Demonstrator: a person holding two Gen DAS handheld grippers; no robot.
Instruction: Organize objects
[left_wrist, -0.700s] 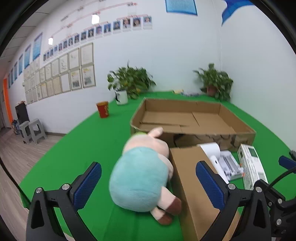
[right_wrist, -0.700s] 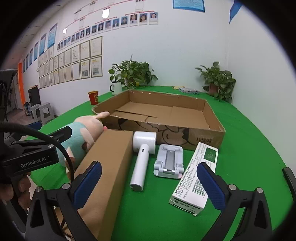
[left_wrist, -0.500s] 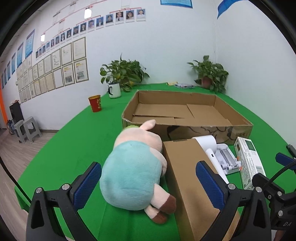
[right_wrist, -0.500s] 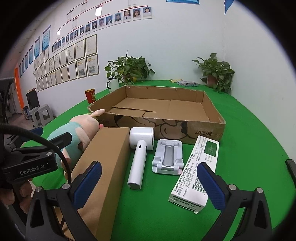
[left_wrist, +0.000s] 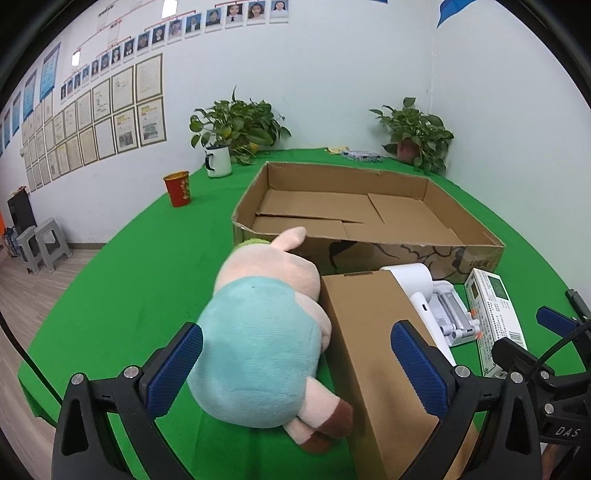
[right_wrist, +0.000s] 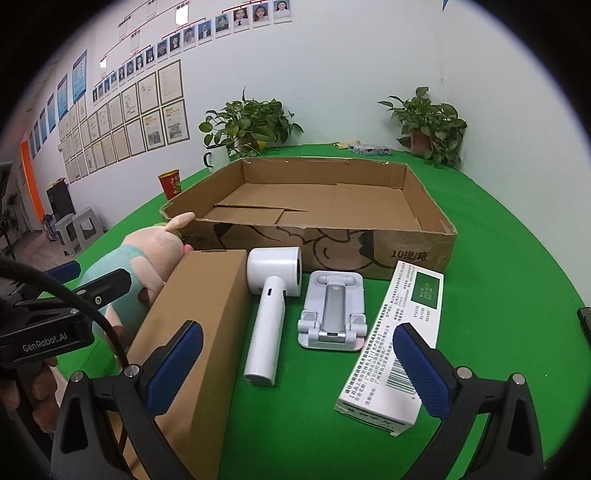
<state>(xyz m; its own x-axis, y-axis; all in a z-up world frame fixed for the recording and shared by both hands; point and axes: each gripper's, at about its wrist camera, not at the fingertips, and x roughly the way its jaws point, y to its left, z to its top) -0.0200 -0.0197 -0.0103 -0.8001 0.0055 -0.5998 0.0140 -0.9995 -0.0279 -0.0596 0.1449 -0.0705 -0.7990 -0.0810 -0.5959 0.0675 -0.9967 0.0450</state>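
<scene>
A plush pig in a teal shirt (left_wrist: 266, 332) lies on the green table beside a long brown carton (left_wrist: 376, 354). My left gripper (left_wrist: 295, 373) is open, its fingers wide on either side of the pig's rear and the carton's near end. In the right wrist view the carton (right_wrist: 192, 332), a white hair dryer (right_wrist: 267, 314), a white folding stand (right_wrist: 332, 314) and a white and green box (right_wrist: 399, 343) lie in a row before a large open cardboard tray (right_wrist: 424, 251). My right gripper (right_wrist: 295, 369) is open and empty above the dryer's handle end.
The cardboard tray (left_wrist: 280, 240) holds nothing. A red cup (left_wrist: 178, 188), a white mug (left_wrist: 218, 162) and two potted plants (left_wrist: 417, 133) stand at the back. The table's left edge drops to a wooden floor with grey stools (left_wrist: 44, 243).
Both grippers have risen and tilted down a little, so the objects sit slightly lower and farther. Nothing on the table moved. Both stay open.
</scene>
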